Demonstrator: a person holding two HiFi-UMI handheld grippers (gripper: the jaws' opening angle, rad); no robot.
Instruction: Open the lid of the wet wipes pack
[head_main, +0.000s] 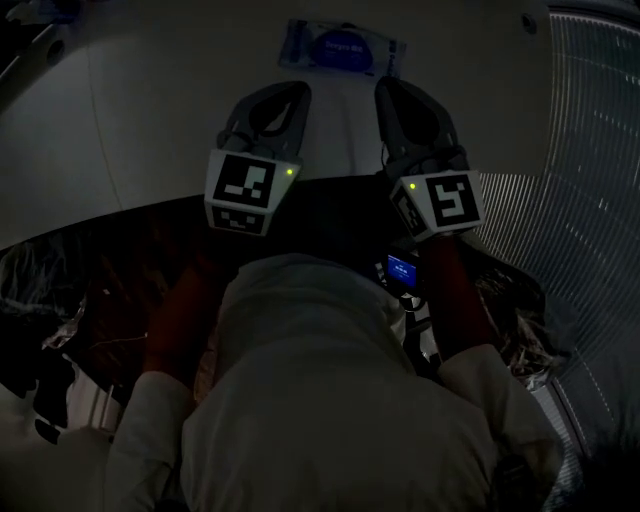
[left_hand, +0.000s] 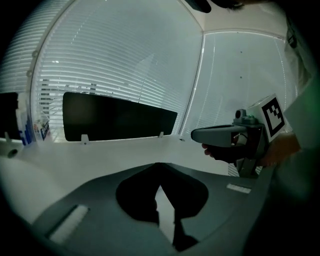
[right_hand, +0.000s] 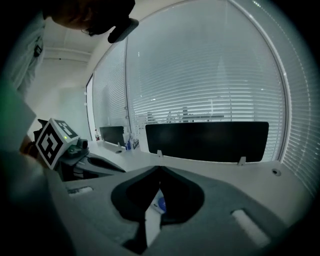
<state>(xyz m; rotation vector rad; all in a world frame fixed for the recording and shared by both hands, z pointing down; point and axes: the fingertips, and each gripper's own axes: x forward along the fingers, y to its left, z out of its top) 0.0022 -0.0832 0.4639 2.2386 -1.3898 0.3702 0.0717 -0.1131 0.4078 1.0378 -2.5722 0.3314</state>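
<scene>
Lying at the top centre of the head view: a flat, pale-blue plastic wet wipes pack (head_main: 340, 48) with a dark blue oval lid patch. It sits on the table just beyond the tips of both tongs, and no contact shows.
Writing on the pack: pale print on the blue oval, too blurred to read.
Left tongs (head_main: 298, 90): grey moulded jaws with the tips brought together and nothing between them (left_hand: 159, 165). They aim toward the pack's left end.
Right tongs (head_main: 386, 86): tips closed on each other, holding nothing (right_hand: 160, 169). In the right gripper view a sliver of the pack's blue shows through the slot behind the tips (right_hand: 159, 204).
Marker cubes (head_main: 245, 190): white blocks with black square patterns and no letters. Each has a small green light.
Small lit blue screen (head_main: 402, 268): below the right cube in the head view, its content too small to read.
Table (head_main: 150, 120): white and smooth, with a curved near edge.
Dark rectangular panel (left_hand: 117, 120): stands on white clips along the table's far side.
Room: dim, with white slatted blinds (right_hand: 210, 75) covering the windows.
Bottles with blue labels (left_hand: 30, 125): at the left edge of the left gripper view, print unreadable.
White sleeves (head_main: 300, 400): fill the bottom of the head view.
</scene>
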